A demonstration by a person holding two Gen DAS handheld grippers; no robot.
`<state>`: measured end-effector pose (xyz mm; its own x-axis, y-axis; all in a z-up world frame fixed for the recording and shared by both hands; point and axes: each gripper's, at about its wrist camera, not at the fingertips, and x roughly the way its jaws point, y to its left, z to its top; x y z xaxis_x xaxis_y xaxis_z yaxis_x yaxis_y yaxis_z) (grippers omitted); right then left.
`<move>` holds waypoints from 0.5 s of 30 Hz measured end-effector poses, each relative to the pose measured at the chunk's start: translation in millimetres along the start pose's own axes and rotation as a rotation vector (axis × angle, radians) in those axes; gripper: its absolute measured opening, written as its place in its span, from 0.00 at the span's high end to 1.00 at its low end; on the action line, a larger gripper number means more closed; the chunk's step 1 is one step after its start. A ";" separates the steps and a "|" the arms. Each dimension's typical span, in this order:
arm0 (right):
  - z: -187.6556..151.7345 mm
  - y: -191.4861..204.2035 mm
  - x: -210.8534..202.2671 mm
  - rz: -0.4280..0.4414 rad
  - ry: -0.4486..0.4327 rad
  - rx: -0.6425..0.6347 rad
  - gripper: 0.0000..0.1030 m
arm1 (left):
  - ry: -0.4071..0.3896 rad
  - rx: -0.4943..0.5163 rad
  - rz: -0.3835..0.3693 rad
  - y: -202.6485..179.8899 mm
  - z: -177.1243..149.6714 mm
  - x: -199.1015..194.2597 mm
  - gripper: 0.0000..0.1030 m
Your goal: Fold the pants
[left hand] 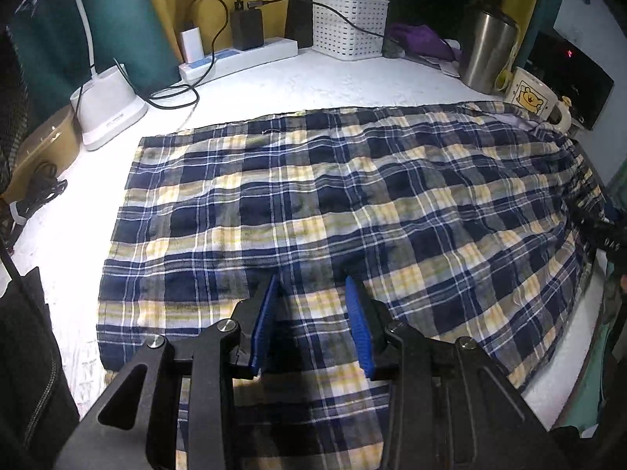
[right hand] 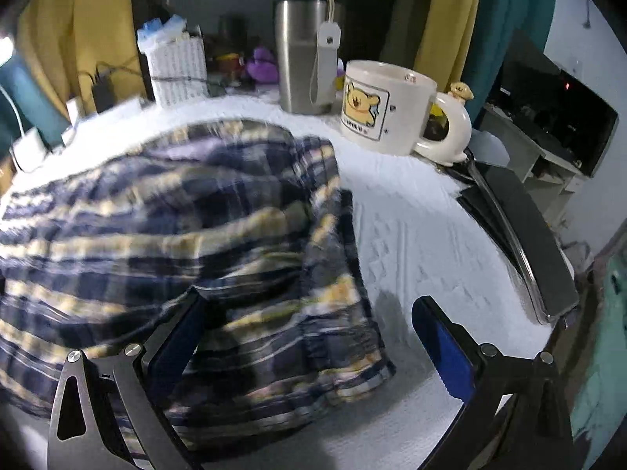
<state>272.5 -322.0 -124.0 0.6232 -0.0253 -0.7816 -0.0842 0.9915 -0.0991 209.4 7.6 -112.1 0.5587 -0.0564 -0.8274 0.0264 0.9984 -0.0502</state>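
A: Plaid pants (left hand: 333, 203) laid flat on the white tablecloth (left hand: 274, 78), filling mid frame in left wrist view, waist end toward the right edge.

B: Left gripper (left hand: 313, 327)?

A: Low centre, over the fabric. Blue pads (left hand: 358, 325) apart, cloth shows in the gap, nothing pinched. Reads open.

B: Right gripper (right hand: 309, 356)?

A: Jaws wide. Right wrist view is blurred, but a bunched edge of the pants (right hand: 196, 235) sits between the fingers, against the left one. Right pad (right hand: 446, 352) is clear, over bare cloth. Not clamped.

B: Clutter nearby?

A: Bear mug (right hand: 388, 109) and steel tumbler (right hand: 301, 58) upper centre of right view, near the pants but apart. Basket (left hand: 348, 23), power strip (left hand: 239, 58), lamp base (left hand: 109, 109) along the top and left of left view.
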 end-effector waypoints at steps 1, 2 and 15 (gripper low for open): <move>-1.8 -1.0 1.2 -0.010 0.002 -0.008 0.00 | -0.001 0.001 0.000 0.6 0.4 0.1 0.66; -2.7 -2.7 1.2 -0.015 0.000 -0.007 0.00 | -0.004 0.002 0.001 1.1 0.5 0.5 0.66; -10.8 -8.1 -31.6 -0.036 -0.017 0.019 0.00 | -0.135 -0.064 -0.063 23.2 3.6 -35.2 0.41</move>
<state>245.2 -330.6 -105.2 0.6391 -0.0591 -0.7669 -0.0467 0.9922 -0.1154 193.3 32.7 -82.1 0.6640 -0.1136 -0.7390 0.0147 0.9902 -0.1391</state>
